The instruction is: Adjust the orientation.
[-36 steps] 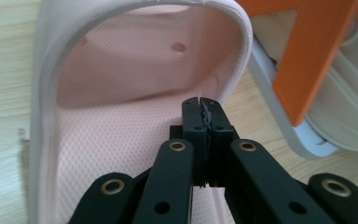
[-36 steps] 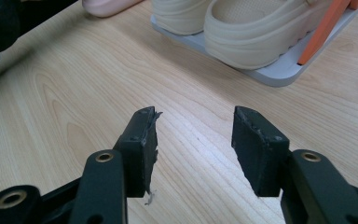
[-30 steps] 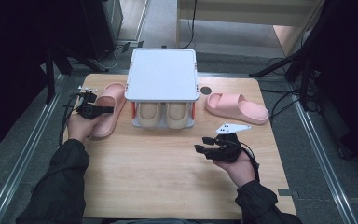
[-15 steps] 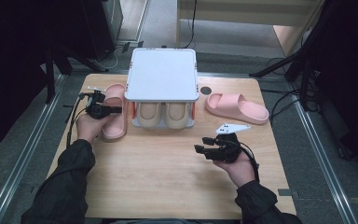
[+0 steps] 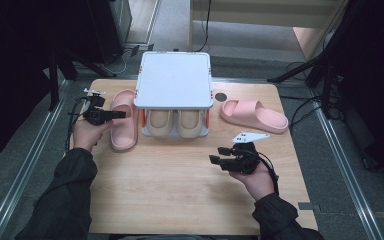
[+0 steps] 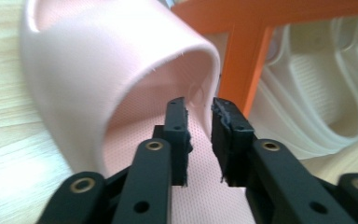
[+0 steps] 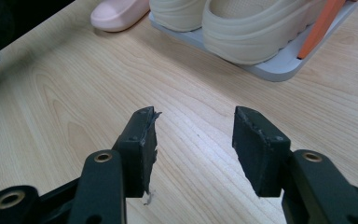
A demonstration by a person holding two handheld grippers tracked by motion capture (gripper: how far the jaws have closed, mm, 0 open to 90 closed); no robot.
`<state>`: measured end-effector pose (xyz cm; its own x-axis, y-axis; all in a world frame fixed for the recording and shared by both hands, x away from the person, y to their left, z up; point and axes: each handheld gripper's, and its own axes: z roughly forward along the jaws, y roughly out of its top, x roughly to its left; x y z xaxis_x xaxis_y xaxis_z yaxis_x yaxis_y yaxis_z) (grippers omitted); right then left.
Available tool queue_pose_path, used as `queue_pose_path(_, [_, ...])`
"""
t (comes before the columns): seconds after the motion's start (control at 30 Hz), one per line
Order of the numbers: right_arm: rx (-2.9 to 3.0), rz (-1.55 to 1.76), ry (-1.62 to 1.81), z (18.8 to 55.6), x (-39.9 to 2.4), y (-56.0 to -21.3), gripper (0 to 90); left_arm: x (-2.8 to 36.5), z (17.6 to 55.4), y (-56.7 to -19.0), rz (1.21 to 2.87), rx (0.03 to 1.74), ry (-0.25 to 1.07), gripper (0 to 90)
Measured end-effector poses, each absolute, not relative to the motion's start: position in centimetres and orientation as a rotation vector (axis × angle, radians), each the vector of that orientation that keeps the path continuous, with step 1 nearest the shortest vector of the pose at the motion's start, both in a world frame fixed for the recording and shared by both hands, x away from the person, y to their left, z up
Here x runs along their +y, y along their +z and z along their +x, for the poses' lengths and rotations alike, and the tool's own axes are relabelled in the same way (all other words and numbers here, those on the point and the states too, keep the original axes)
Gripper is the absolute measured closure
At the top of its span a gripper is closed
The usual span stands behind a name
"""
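Your left claw hovers over the pink slipper lying near the left edge of the bench, beside the shoe rack. Its jaws have just been opening, a small gap now, nothing pinched; the strap sits just ahead. Your right claw is spread above bare wood near the right edge.

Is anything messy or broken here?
The two pink slippers are split up: one lies left of the shoe rack, the other lies askew on its right. The pads on both hand-held grippers look frayed. Nothing is spilled.
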<state>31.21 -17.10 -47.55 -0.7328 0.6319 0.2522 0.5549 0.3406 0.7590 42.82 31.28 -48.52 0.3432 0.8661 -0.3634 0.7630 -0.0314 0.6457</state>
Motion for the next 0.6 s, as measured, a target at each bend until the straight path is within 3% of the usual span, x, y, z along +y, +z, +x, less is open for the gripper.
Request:
queue_pose_path(0.27, [2.498,1.111,1.359,31.2,-17.1,-47.6,50.1,32.9,42.0,-47.2,1.764,1.445,0.239,71.5])
queue_pose_path(0.6, [2.492,1.151,1.392,31.4,-17.4,-47.7,49.8,35.1,42.2,-49.0,1.753,1.563,0.256,54.9])
